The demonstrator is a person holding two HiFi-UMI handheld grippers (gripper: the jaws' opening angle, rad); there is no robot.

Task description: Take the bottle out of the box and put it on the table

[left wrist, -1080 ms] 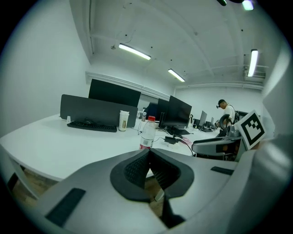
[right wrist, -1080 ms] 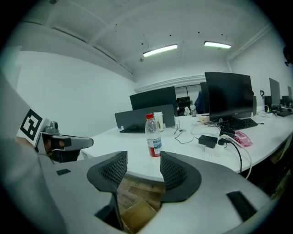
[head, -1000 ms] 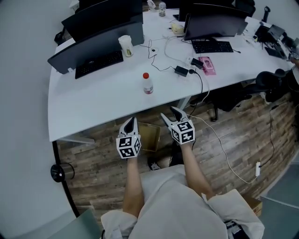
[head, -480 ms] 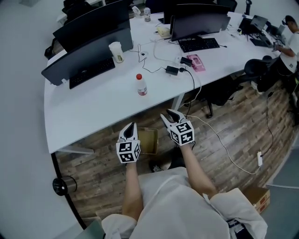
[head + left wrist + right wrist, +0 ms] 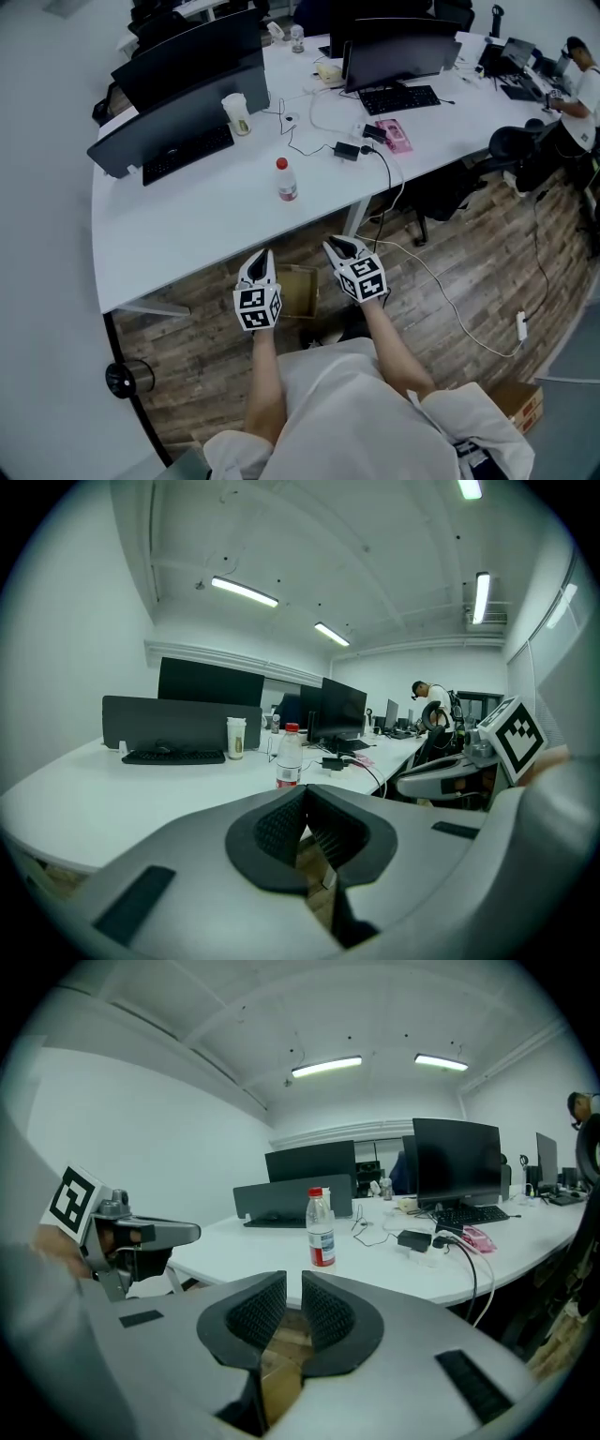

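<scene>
A smooth white table [image 5: 187, 225] with a faint sheen carries a red-capped bottle [image 5: 287, 180] of clear plastic. Below the table's near edge, a box [image 5: 298, 289] of plain brown cardboard rests on a floor [image 5: 469, 272] of weathered, rough-looking wood planks. The left gripper [image 5: 262, 255] shows a matt grey plastic shell and black ribbed pads [image 5: 279, 825]. The person's garment [image 5: 356, 412] is pale, soft cloth.

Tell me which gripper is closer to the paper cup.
Left. The left gripper sits almost straight below the cup in the head view; the right gripper, its empty jaws just closing, is farther right, past the bottle.
</scene>
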